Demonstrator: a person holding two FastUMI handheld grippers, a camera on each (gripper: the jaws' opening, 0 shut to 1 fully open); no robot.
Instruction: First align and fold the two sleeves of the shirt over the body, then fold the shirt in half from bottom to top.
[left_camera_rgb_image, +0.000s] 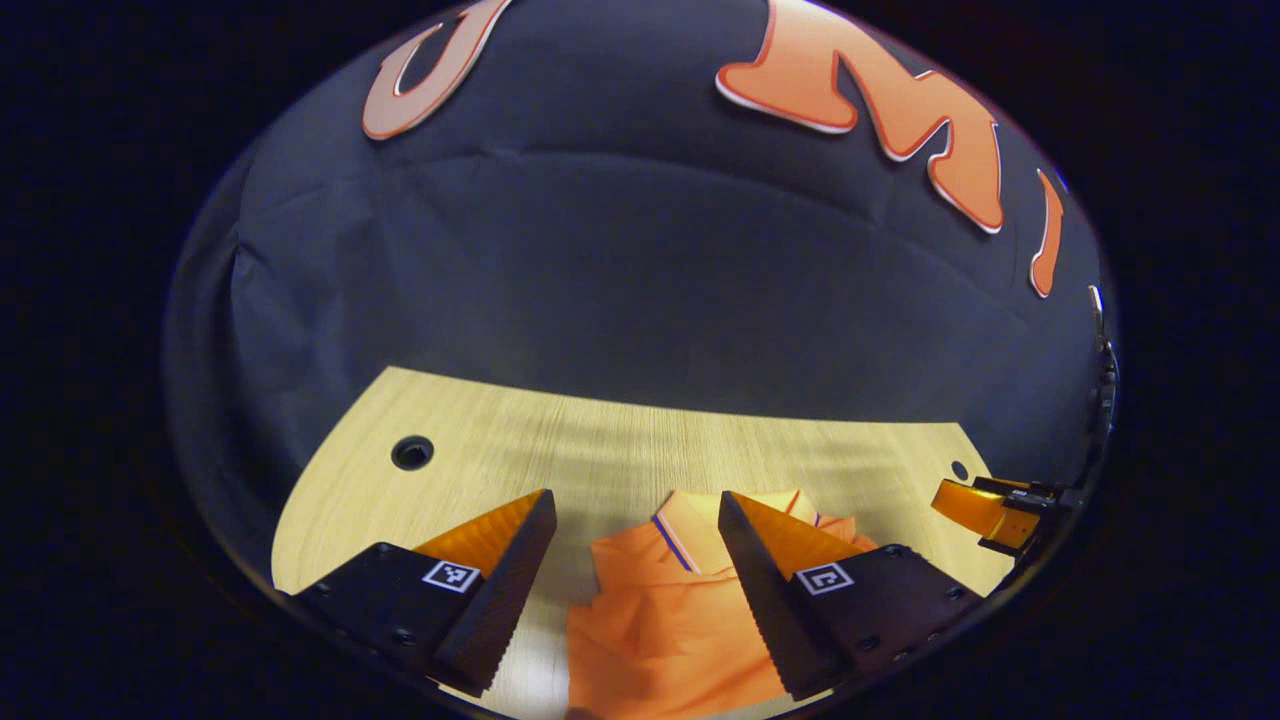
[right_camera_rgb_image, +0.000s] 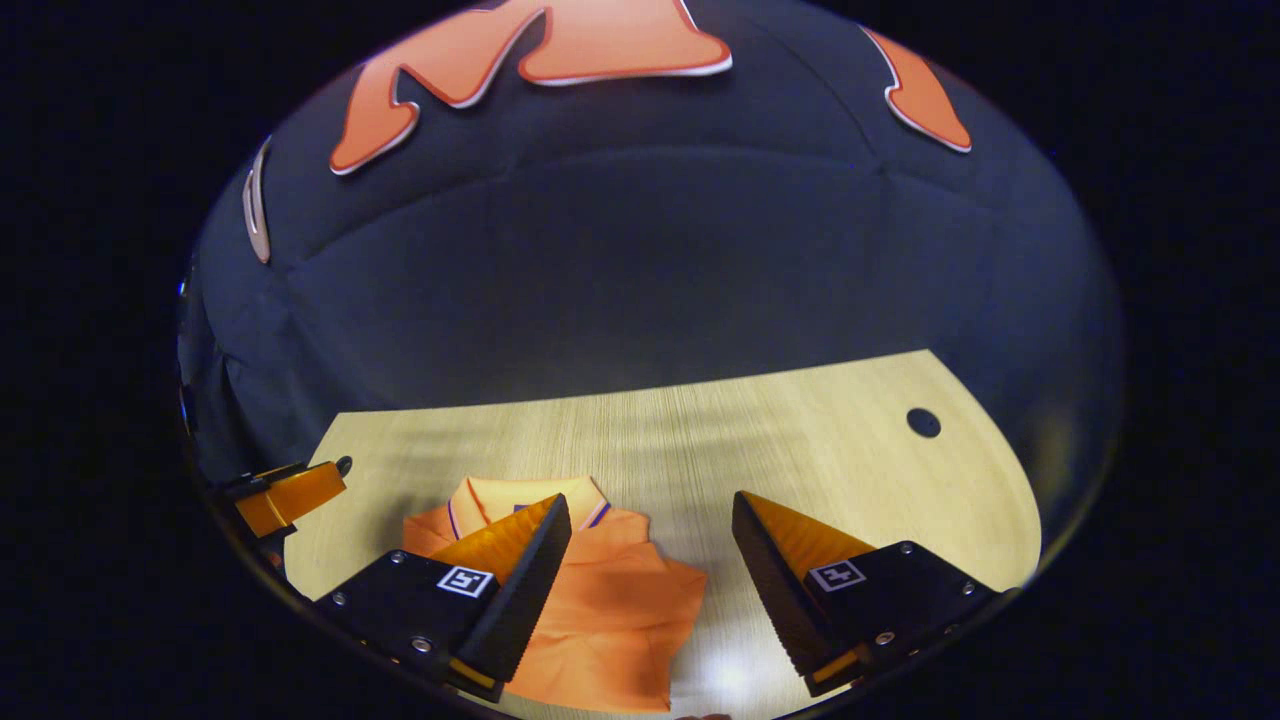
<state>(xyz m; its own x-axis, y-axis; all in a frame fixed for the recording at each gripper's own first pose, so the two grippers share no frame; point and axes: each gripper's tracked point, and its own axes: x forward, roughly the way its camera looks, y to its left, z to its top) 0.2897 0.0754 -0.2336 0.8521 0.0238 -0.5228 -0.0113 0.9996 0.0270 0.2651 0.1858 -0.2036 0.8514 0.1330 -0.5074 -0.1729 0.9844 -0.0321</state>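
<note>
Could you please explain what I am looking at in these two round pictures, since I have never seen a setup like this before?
There is no robot here: a person holds a two-finger claw in each hand, and a fisheye camera rides on each one, looking forward along its fingers.

The left gripper view is taken from the left claw; its two fingers are the wedge shapes at the bottom, standing apart and holding nothing. The other claw peeks in at the right edge.

The right gripper view is taken from the right claw, also open and empty, with the left claw at its left edge.

On the wooden table lies an orange polo shirt, collar toward the wall, looking already folded into a compact shape. The table has round cable holes. Behind it hangs the booth's dark cloth wall.
</note>
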